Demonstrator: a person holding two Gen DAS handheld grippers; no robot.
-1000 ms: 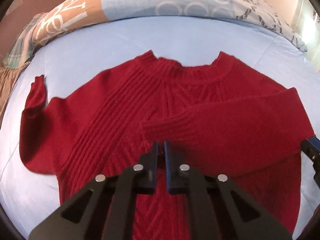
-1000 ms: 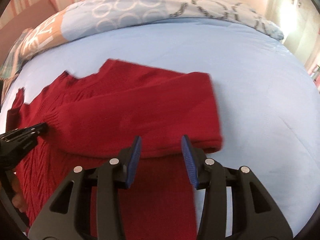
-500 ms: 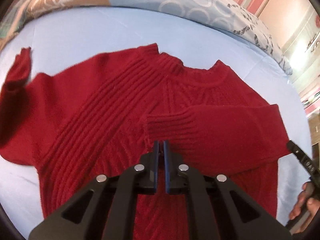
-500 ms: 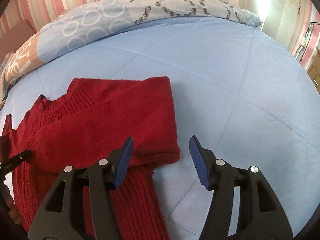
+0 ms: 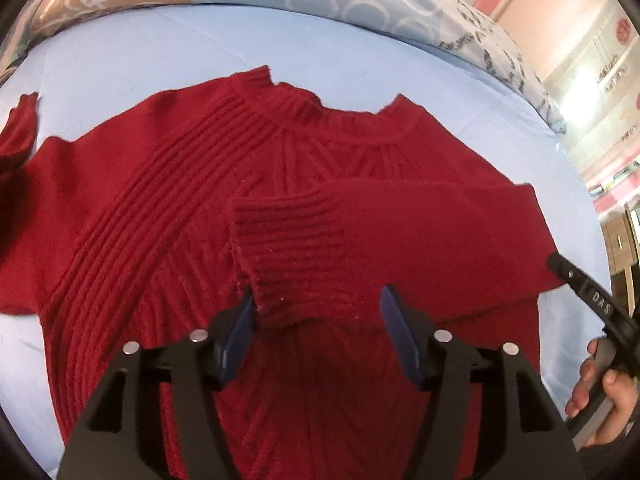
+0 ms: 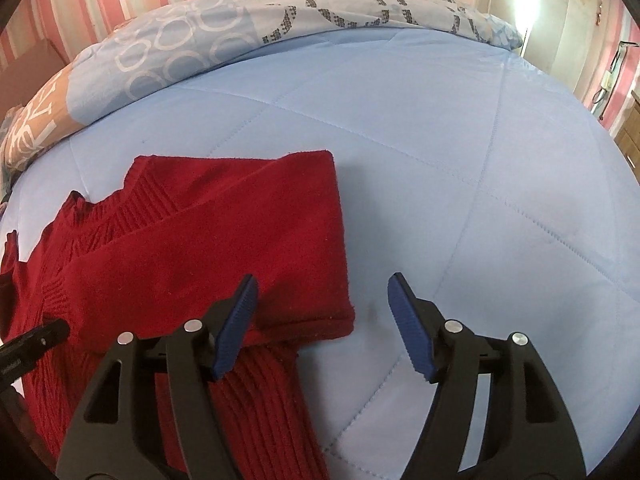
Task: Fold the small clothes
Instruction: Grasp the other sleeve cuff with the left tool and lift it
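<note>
Your red sweater point(image 5: 208, 240) lies flat on the blue quilt point(image 6: 460, 200), filling the middle of the left wrist frame, neckline toward the top. 1 sleeve is already folded in: it runs from the right edge of the frame across the chest, and its ribbed cuff point(image 5: 288, 232) rests at center, just above your left gripper point(image 5: 316, 320). That gripper is spread wide and grips nothing, though the cuff's lower corner sits close by the left pad. Your right gripper point(image 6: 322, 322) is also spread and empty, hovering at the folded sleeve's outer edge point(image 6: 340, 240) in the lower middle of its frame.

By my reading you are roughly a third through. The other sleeve point(image 5: 24, 132) is still stretched out at the upper left of the left wrist frame, its cuff end turned upward. It looks like the next piece to bring across, and after that the body still needs folding up from the hem.
</note>
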